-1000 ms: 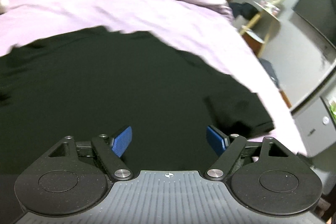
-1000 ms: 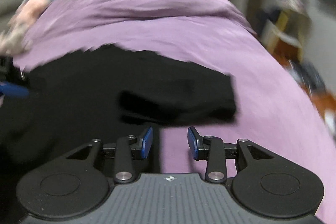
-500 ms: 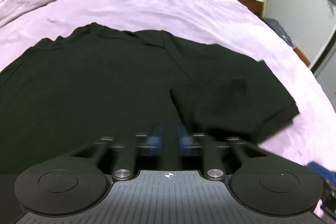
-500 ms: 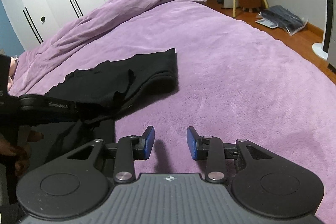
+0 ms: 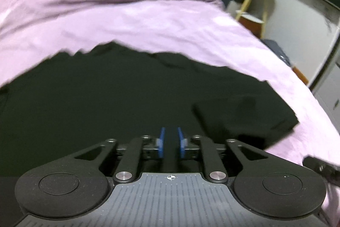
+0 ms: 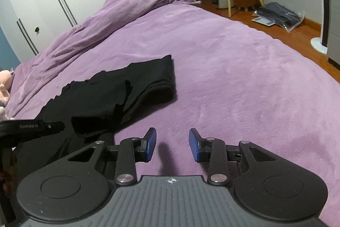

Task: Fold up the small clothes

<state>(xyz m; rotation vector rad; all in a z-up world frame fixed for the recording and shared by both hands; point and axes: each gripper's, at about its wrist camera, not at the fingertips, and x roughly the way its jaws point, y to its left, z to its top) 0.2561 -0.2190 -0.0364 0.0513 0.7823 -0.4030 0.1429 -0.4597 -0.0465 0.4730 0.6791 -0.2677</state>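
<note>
A black T-shirt (image 5: pixel 119 103) lies spread on a purple bed (image 6: pixel 244 61), one sleeve folded inward. Above it the left claw (image 5: pixel 170 142) is opening from a narrow gap, gripping nothing; the right claw (image 6: pixel 172 144) hovers part-open and empty over bare bedding. "GenRobot.AI" marks the left claw's arm.

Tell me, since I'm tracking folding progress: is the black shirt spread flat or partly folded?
Partly folded. The black shirt lies mostly flat on the purple bedspread, but its sleeve is doubled over onto the body.
</note>
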